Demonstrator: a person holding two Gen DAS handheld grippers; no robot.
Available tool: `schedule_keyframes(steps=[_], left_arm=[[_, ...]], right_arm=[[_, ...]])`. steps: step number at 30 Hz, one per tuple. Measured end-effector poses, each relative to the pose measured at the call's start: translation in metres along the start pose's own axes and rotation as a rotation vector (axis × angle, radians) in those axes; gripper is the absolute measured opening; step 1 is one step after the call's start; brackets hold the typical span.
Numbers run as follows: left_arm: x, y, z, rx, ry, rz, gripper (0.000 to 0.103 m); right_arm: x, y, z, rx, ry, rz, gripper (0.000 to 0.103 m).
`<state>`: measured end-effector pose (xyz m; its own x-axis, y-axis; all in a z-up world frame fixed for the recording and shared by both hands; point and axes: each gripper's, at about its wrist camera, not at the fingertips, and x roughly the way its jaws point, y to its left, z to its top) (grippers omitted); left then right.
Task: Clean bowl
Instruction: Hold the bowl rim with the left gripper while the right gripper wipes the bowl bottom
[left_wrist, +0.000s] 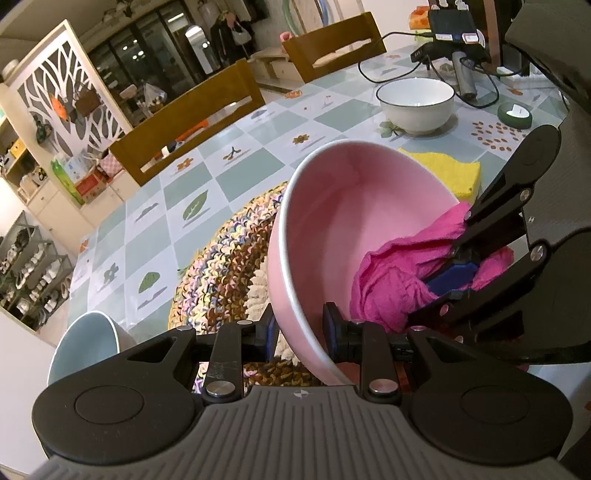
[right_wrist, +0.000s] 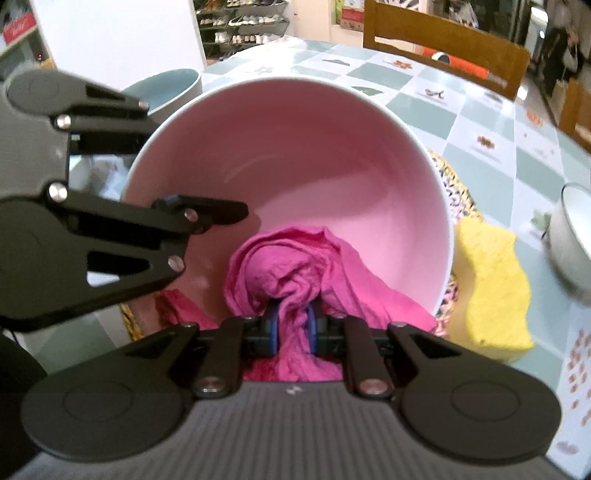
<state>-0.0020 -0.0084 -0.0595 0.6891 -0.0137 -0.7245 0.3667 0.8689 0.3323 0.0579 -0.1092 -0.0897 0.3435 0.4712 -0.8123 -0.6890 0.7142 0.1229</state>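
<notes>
A pink bowl is tipped on its side above a crochet mat. My left gripper is shut on the bowl's rim, one finger inside and one outside. A crumpled magenta cloth lies against the bowl's lower inner wall. My right gripper is shut on this cloth, which bunches between its blue pads. In the left wrist view it reaches into the bowl from the right.
A yellow sponge cloth lies just right of the bowl. A white bowl stands farther back, a blue-grey bowl near the checked table's edge. Cables and devices sit far right; wooden chairs line the far side.
</notes>
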Motion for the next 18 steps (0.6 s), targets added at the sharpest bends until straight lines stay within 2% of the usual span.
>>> schedule_keyframes(steps=[5,11,18], left_arm=[[0.002,-0.001,-0.008,-0.009,0.005,-0.004,0.032],[0.002,0.001,-0.012,-0.051,0.000,-0.014,0.032],[-0.003,0.003,-0.013,-0.062,-0.014,-0.012,0.027]], right_arm=[[0.000,0.000,0.002,0.066,-0.017,0.055,0.016],[0.000,0.009,0.001,0.054,-0.024,0.049,0.016],[0.005,0.015,0.004,0.034,-0.030,0.031,0.016]])
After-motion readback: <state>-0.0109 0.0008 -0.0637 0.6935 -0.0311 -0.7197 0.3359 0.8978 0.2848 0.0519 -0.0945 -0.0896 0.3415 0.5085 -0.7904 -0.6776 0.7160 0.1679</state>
